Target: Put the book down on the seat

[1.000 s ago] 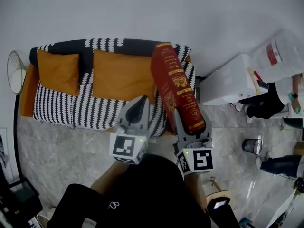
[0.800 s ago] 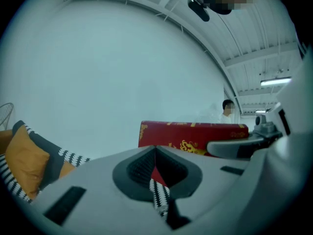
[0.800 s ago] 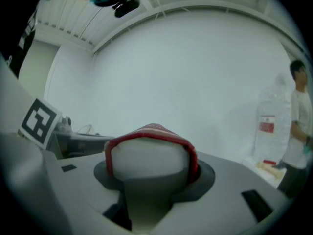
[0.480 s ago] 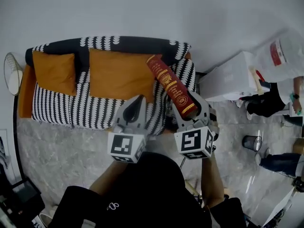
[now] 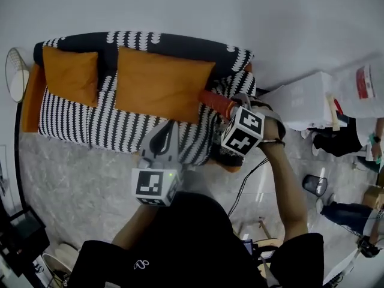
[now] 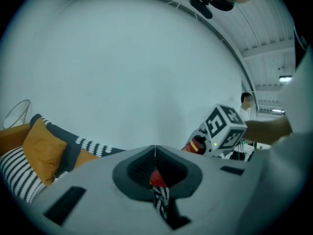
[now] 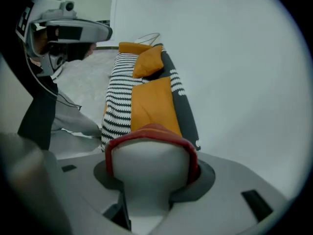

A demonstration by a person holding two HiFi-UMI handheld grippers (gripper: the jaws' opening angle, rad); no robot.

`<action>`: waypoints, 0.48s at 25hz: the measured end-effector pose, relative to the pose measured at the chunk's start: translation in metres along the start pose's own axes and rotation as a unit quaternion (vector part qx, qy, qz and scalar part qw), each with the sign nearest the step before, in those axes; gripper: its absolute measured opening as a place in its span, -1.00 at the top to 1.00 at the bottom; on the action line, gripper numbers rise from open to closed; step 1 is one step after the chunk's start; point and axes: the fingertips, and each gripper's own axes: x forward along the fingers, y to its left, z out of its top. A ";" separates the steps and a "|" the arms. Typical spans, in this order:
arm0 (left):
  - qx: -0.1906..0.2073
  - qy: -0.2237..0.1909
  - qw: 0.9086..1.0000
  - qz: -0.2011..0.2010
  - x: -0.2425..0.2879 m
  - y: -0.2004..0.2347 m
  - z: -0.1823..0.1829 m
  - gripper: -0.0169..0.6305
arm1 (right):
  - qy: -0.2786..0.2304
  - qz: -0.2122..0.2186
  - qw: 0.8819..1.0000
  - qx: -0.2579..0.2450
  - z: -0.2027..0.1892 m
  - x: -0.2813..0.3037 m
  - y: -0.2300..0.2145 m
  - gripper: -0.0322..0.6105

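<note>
A thick red book (image 5: 214,101) with a gold-banded spine lies low and nearly flat over the right end of the sofa (image 5: 78,131), beside the large orange cushion (image 5: 159,83). My right gripper (image 5: 230,110) is shut on it. In the right gripper view, the book's (image 7: 148,131) red cover and white page edge fill the gap between the jaws. I cannot tell whether it touches the seat. My left gripper (image 5: 170,126) hovers in front of the striped seat, shut and holding nothing. In the left gripper view its tips (image 6: 155,151) meet, and the book (image 6: 195,144) shows beyond them.
A second orange cushion (image 5: 69,74) leans at the sofa's left. A white cabinet (image 5: 303,101) stands right of the sofa, with people (image 5: 339,140) and a small bin (image 5: 314,185) beyond it. A wire-framed round object (image 5: 15,74) stands at the left. A cable (image 5: 246,182) runs across the marble floor.
The right gripper has swung the book from upright to nearly flat and carried it forward over the sofa's right end. The left gripper has barely moved.
</note>
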 end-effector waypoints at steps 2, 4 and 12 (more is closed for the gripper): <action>0.000 0.008 1.000 0.009 0.003 0.009 -0.006 0.91 | 0.021 0.036 0.999 -0.009 -0.001 0.026 -0.002 0.18; -0.021 0.020 0.999 0.025 0.007 0.015 -0.010 0.91 | 0.031 0.076 0.997 -0.014 -0.002 0.051 0.001 0.19; -0.056 0.065 0.995 0.052 0.031 0.027 -0.052 0.91 | 0.084 0.189 0.978 -0.028 -0.028 0.162 0.031 0.19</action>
